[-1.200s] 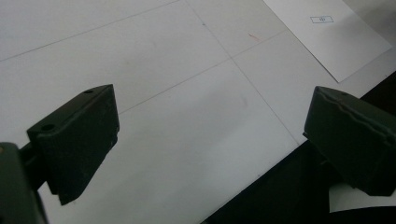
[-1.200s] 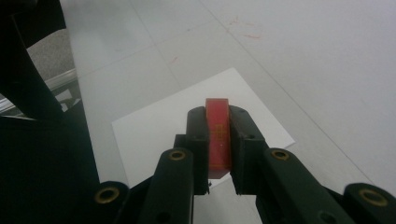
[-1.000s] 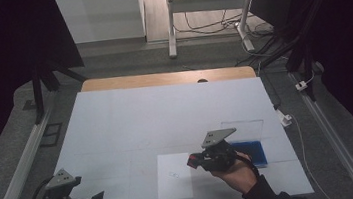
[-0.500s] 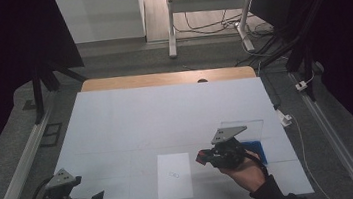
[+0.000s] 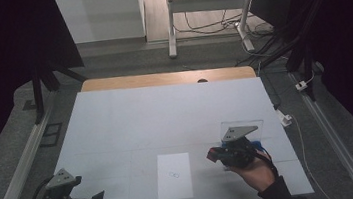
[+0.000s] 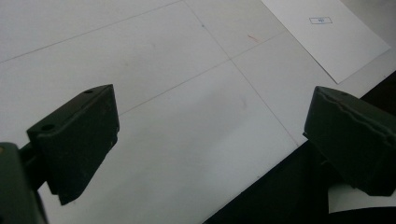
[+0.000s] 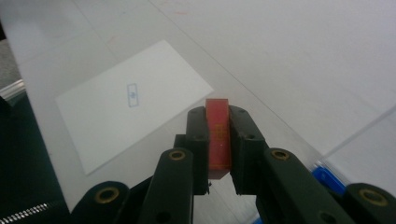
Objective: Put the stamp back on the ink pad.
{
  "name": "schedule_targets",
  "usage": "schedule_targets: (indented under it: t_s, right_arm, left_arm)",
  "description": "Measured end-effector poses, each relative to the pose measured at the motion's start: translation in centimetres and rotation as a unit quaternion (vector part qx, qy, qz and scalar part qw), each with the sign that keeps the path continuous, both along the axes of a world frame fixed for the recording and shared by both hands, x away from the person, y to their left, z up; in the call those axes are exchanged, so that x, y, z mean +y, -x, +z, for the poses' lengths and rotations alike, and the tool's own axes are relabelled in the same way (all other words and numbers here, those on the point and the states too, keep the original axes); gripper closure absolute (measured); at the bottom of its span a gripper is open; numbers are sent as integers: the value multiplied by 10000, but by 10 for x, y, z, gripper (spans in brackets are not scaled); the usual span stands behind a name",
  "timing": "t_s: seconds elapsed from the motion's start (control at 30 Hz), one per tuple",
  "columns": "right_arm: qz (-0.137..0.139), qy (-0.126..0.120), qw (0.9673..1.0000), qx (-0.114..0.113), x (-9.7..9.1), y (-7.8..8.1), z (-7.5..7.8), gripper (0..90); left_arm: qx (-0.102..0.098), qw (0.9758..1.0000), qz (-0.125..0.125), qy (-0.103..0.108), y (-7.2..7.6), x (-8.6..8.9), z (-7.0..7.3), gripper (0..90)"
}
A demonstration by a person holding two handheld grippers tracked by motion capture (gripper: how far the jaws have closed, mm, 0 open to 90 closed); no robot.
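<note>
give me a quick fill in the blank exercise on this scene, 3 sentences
1. The right hand-held gripper is shut on a small ____ block.
2. The left hand-held gripper has its jaws ____, with nothing between them.
3. The white sheet of paper on the table bears a small ____ printed mark.

Missing words: red; open; blue

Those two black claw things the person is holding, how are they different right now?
The left black two-jaw gripper has its jaws spread wide with nothing between them; the right black two-jaw gripper is clamped shut on a small red block.

The left gripper sits at the near left corner of the pale table; the right gripper is toward the near right, beside the white sheet of paper.

Both are hand-held and carry a grey three-cornered plate.
</note>
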State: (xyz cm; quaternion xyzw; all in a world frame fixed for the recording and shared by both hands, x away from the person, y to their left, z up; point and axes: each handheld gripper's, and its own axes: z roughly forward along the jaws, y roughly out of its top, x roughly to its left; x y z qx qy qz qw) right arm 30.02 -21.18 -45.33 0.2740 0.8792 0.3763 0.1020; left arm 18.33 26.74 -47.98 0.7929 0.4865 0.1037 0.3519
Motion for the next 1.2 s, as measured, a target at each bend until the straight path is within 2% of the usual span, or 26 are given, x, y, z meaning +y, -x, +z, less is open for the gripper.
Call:
schedule_targets:
  t_s: [0.23,0.57,0.73,1.2]
  right_arm:
    - [-215,-51,9998,12,-16,-2,0,795]
    - [-500,53,9987,-56,-38,-3,0,795]
    - [-702,59,9975,-59,-51,-5,0,795]
    - [-1126,296,9931,-132,-77,-12,-4,795]
  left_arm:
    - [2,10000,-1,-9,0,0,0,37]
    - [3,10000,-1,-10,-1,-1,0,37]
    - [5,10000,3,-7,-1,-1,0,37]
    - [10,10000,-12,-13,-1,-1,0,37]
